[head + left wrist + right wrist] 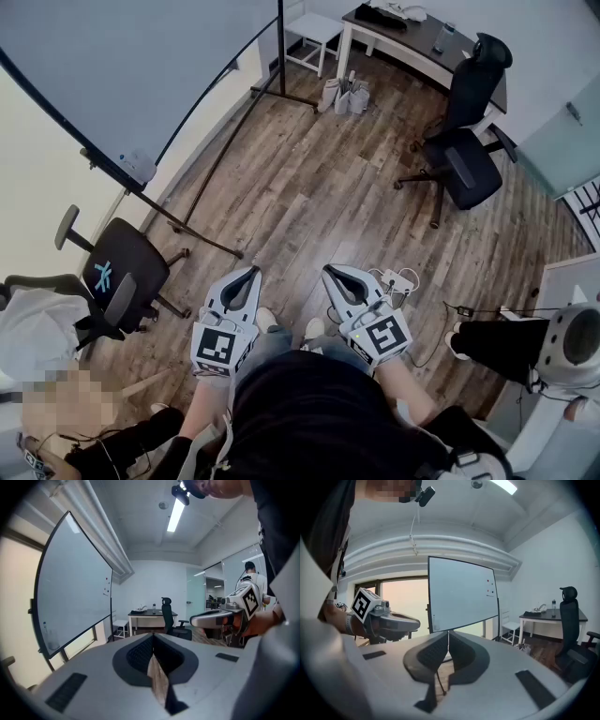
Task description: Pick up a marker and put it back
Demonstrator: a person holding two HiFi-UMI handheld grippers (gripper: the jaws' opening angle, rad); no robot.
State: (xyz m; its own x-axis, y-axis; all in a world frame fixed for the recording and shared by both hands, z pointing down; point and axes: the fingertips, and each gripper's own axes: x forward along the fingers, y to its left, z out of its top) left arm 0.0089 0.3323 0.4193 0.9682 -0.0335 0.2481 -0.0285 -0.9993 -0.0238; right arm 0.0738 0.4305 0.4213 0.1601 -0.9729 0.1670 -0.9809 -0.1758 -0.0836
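We stand on a wooden floor [309, 178] in an office, holding both tools low in front of the body. The left gripper [253, 272] has its jaws closed tip to tip with nothing between them. The right gripper [328, 271] is the same, jaws drawn together and empty, just beside the left one and pointing the same way.

No marker is in view that we can make out. The likeliest place for it is the whiteboard [122, 66], which stands well apart, ahead and to our left. A pale block [137, 165] sits on the board's lower edge, but it is too small to name. If a marker rests there, we judge it would lie lengthwise along that edge.

The left gripper is the nearer one to the board. We judge the reach has not yet begun.
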